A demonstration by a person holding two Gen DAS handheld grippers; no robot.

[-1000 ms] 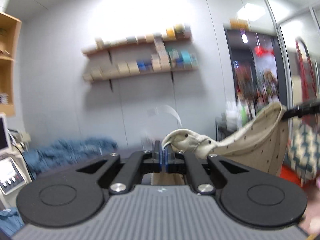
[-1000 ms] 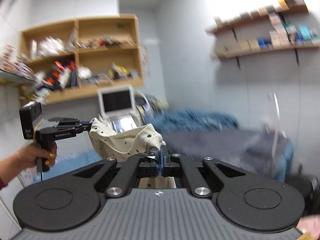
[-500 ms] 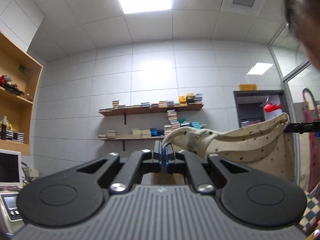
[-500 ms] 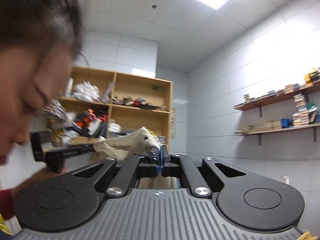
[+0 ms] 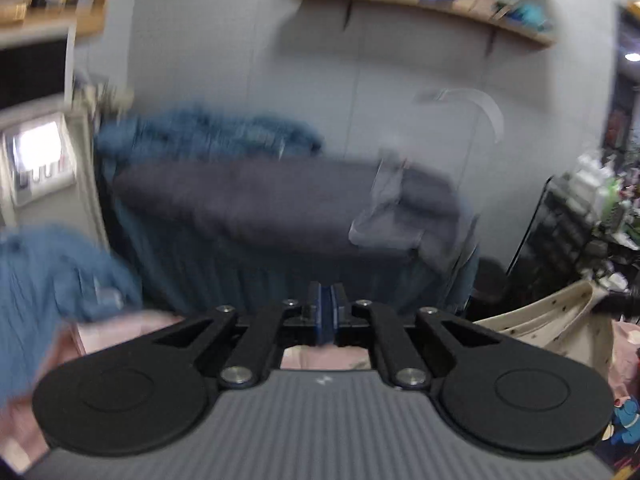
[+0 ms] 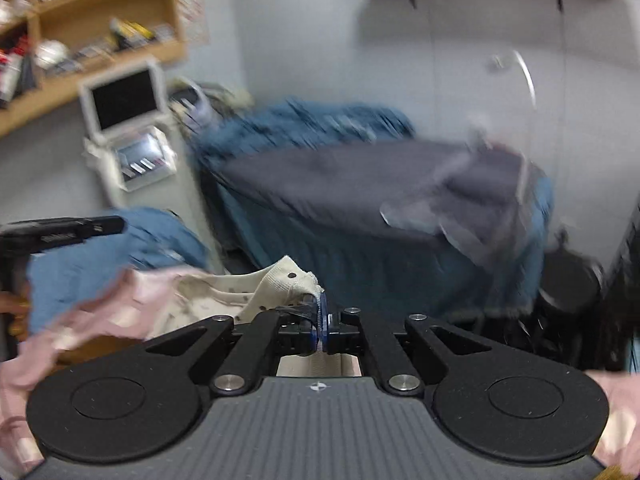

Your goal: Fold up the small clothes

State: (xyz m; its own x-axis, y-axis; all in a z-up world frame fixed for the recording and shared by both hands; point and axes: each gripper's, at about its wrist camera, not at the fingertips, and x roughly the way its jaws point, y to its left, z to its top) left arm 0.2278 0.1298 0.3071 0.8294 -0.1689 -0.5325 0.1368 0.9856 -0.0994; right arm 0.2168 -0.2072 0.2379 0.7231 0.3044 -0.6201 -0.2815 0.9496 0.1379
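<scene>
A small cream garment with dark dots (image 6: 256, 288) hangs from my right gripper (image 6: 322, 312), which is shut on its ribbed edge. The cloth trails left over a pink cloth (image 6: 80, 320). In the left wrist view the same garment (image 5: 560, 316) shows at the far right, held by the other gripper's dark tip. My left gripper (image 5: 327, 304) has its jaws pressed together with no cloth seen between them. It also shows as a black body at the left of the right wrist view (image 6: 60, 230).
A dark grey padded bench (image 5: 260, 204) with a blue skirt stands ahead, with blue cloth (image 5: 200, 132) piled behind it. More blue cloth (image 5: 48, 276) lies at left. A white monitor stand (image 6: 128, 128) and wooden shelves (image 6: 80, 20) are at left. Both views are blurred.
Both grippers swung down from the ceiling view toward the bench. The left gripper no longer holds the garment's corner; the cloth now hangs from the right gripper only.
</scene>
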